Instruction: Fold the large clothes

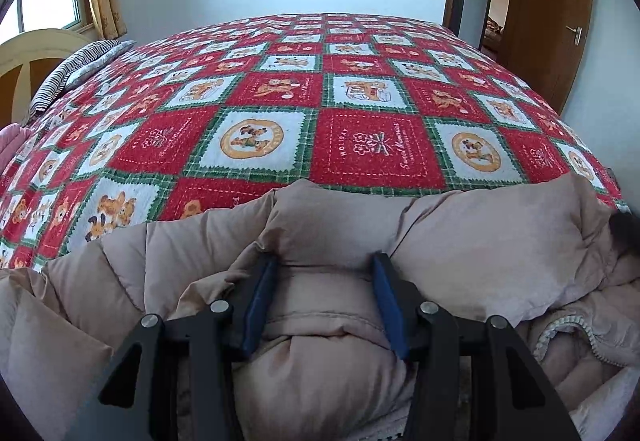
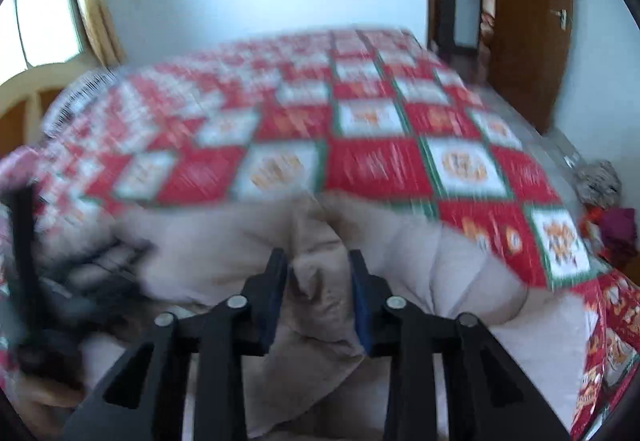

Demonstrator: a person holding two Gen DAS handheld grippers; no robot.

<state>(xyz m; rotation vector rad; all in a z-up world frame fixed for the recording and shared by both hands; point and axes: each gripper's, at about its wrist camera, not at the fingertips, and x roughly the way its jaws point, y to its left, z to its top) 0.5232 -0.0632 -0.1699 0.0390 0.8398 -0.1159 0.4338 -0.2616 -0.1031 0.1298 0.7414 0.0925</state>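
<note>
Padded beige coat (image 1: 328, 241) lies in a heap at the near edge of the bed (image 1: 360, 145), on the red, white and green checked cover with bear pictures. The left gripper (image 1: 326, 269) has a thick fold of the coat between its blue pads (image 1: 260, 305), and both pads press on the cloth. The right gripper (image 2: 318, 265) pinches a narrower bunched fold of the same coat, but this view is blurred. At the far left corner of the bed is a striped pillow (image 1: 80, 69). A brown door (image 1: 556, 13) stands open beyond the far right corner.
</note>
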